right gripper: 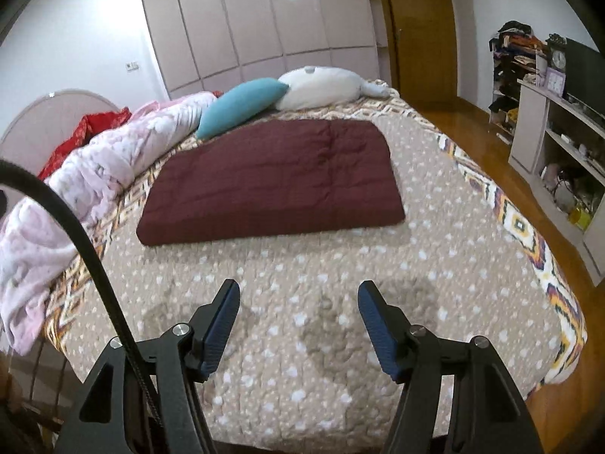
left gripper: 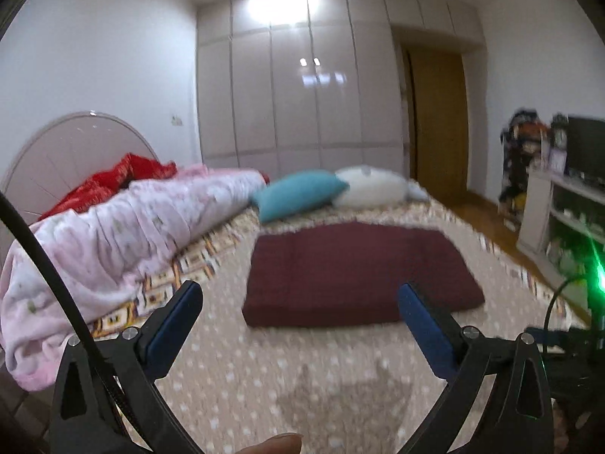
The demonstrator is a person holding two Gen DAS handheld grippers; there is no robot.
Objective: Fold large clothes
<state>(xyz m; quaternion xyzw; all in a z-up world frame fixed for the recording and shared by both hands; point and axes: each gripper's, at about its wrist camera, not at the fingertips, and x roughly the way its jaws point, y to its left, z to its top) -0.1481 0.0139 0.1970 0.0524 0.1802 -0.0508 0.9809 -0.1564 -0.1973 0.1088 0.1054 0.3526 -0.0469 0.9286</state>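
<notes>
A dark maroon garment [left gripper: 359,276] [right gripper: 272,181] lies folded into a thick flat rectangle on the bed's beige dotted bedspread [left gripper: 264,378] [right gripper: 302,302]. My left gripper [left gripper: 298,291] hangs above the bedspread short of the garment's near edge, its blue-padded jaws spread wide with nothing between them. In the right wrist view my right gripper [right gripper: 298,291] is open too, above the bare bedspread well short of the garment, empty. Neither gripper touches the cloth.
A pink crumpled quilt [left gripper: 113,242] [right gripper: 94,174] and red bedding [left gripper: 113,181] lie along the bed's left side. A teal pillow [right gripper: 242,106] and a white pillow [right gripper: 321,87] rest beyond the garment. Shelves [right gripper: 559,143] stand right, across a wooden floor. A fingertip [left gripper: 280,442] shows at the bottom edge.
</notes>
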